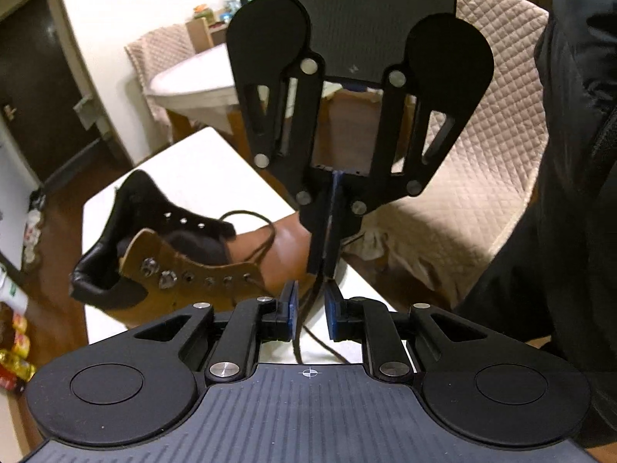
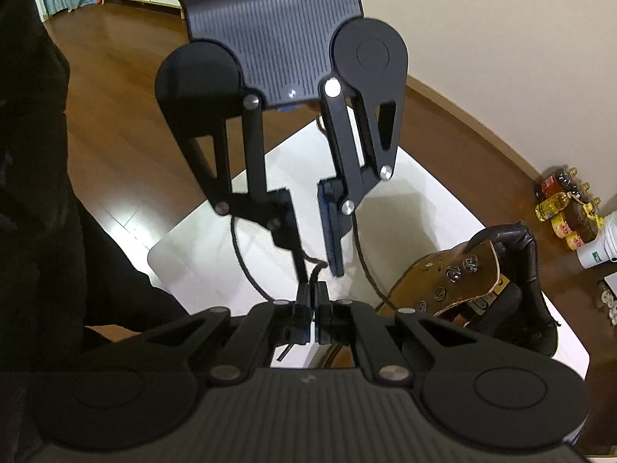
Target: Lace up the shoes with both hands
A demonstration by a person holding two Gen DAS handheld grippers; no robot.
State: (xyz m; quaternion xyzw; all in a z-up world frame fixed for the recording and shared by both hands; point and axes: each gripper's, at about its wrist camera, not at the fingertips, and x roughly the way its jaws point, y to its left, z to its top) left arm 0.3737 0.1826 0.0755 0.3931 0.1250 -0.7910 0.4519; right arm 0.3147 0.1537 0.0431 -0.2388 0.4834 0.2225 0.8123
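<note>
White table (image 1: 185, 177) holds brown boot (image 1: 193, 254), lying tilted. Right gripper (image 2: 313, 308) clamped on dark lace (image 2: 314, 276). Left gripper (image 1: 311, 308) parted, lace apparently running loose between fingers.

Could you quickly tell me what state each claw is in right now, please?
Left claw: open, with the dark lace running loose between its pads.
Right claw: shut on the lace end.

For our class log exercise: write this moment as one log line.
left gripper: open | right gripper: shut on lace | boot: on table
</note>
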